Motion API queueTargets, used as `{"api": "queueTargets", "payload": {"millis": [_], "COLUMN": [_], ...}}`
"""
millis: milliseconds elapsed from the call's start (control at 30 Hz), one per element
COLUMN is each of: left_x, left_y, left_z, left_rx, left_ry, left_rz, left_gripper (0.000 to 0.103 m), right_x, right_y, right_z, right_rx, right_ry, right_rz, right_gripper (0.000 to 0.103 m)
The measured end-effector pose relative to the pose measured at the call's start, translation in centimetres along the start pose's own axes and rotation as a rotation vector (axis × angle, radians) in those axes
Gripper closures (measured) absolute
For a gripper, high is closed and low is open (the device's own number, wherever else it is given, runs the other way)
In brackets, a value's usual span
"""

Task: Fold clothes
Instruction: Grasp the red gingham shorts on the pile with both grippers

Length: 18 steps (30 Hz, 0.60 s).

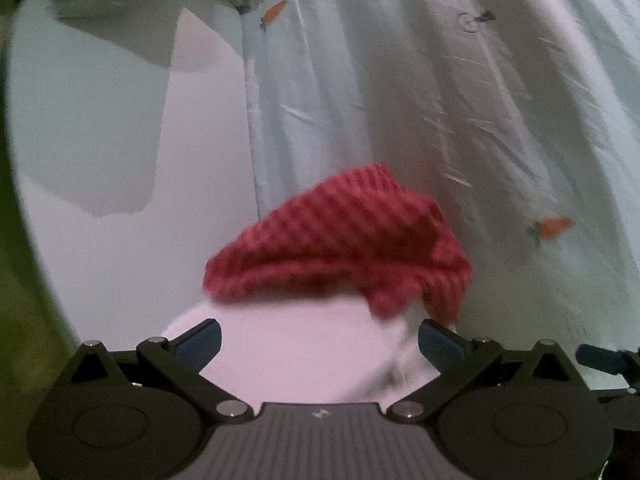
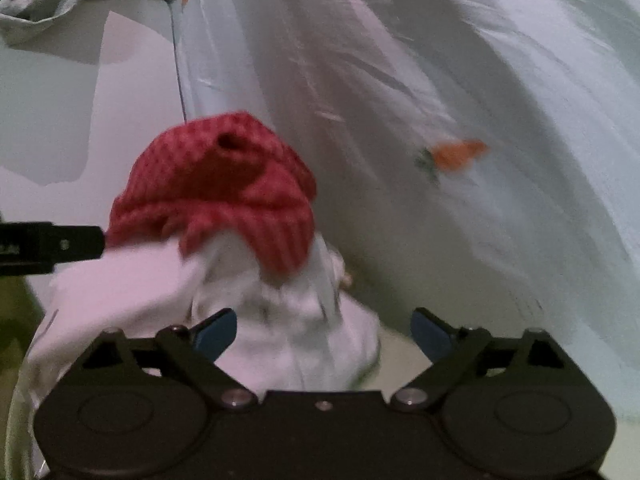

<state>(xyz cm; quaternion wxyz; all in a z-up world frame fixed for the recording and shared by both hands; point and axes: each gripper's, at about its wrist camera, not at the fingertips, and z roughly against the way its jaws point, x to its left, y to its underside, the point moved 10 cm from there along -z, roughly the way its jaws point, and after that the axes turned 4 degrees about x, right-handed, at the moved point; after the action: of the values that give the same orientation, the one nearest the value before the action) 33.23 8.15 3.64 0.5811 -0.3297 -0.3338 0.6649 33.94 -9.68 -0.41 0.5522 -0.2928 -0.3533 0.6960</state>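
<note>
Left wrist view — left gripper (image 1: 320,338) spread wide behind red ribbed knit (image 1: 340,240).

Left hand-held gripper (image 1: 319,342): jaws spread wide, white cloth (image 1: 288,352) bulging between the fingers; red knit garment (image 1: 340,240) heaped just ahead, blocking the forward line.

Bare pale surface (image 1: 100,140) opens to the left of the heap.

To the right, a rumpled carrot-print sheet (image 1: 460,120) fills the ground.

Right hand-held gripper (image 2: 323,334): jaws also wide, white cloth (image 2: 280,332) bunched between them; the other gripper's dark finger (image 2: 52,246) reaches in at left, touching the red heap (image 2: 216,196).
</note>
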Motion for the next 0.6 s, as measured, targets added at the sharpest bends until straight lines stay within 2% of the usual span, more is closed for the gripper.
{"api": "queueTargets", "payload": {"millis": [133, 200, 233, 300, 367, 400, 433, 467, 500, 533, 600], "left_x": [1.0, 1.2, 1.4, 1.6, 1.5, 1.5, 1.4, 1.2, 1.1, 1.0, 0.7], "left_y": [-3.3, -4.1, -4.3, -4.6, -4.4, -4.3, -4.1, -3.8, -3.6, -3.4, -3.1], "left_z": [-4.9, -7.4, -8.5, -10.5, -11.8, -12.1, -12.4, -12.5, -12.5, -12.2, -11.4], "left_rx": [-0.014, 0.007, 0.022, 0.052, 0.082, 0.091, 0.100, 0.106, 0.109, 0.107, 0.097], "left_ry": [-0.030, -0.003, 0.014, 0.052, 0.097, 0.112, 0.128, 0.141, 0.148, 0.150, 0.153], "left_rz": [-0.038, -0.042, -0.034, -0.006, 0.028, 0.043, 0.056, 0.065, 0.072, 0.077, 0.085], "left_gripper": [0.000, 0.001, 0.002, 0.011, 0.028, 0.032, 0.045, 0.065, 0.075, 0.096, 0.100], "right_x": [1.3, 1.9, 2.2, 2.5, 2.6, 2.6, 2.5, 2.3, 2.1, 2.0, 1.7], "right_y": [-3.1, -3.9, -4.1, -4.4, -4.7, -4.8, -4.9, -4.9, -4.9, -4.9, -4.7], "right_z": [-4.5, -6.7, -7.5, -8.7, -9.2, -9.2, -8.8, -8.4, -7.8, -7.2, -5.8], "right_rx": [-0.014, -0.007, 0.000, 0.006, -0.005, -0.016, -0.035, -0.055, -0.075, -0.090, -0.118], "right_ry": [-0.013, -0.023, -0.034, -0.066, -0.103, -0.116, -0.114, -0.112, -0.111, -0.113, -0.114], "right_rz": [0.046, 0.061, 0.065, 0.064, 0.059, 0.058, 0.058, 0.059, 0.058, 0.055, 0.048], "right_gripper": [0.018, 0.024, 0.030, 0.046, 0.078, 0.084, 0.095, 0.098, 0.098, 0.099, 0.099]}}
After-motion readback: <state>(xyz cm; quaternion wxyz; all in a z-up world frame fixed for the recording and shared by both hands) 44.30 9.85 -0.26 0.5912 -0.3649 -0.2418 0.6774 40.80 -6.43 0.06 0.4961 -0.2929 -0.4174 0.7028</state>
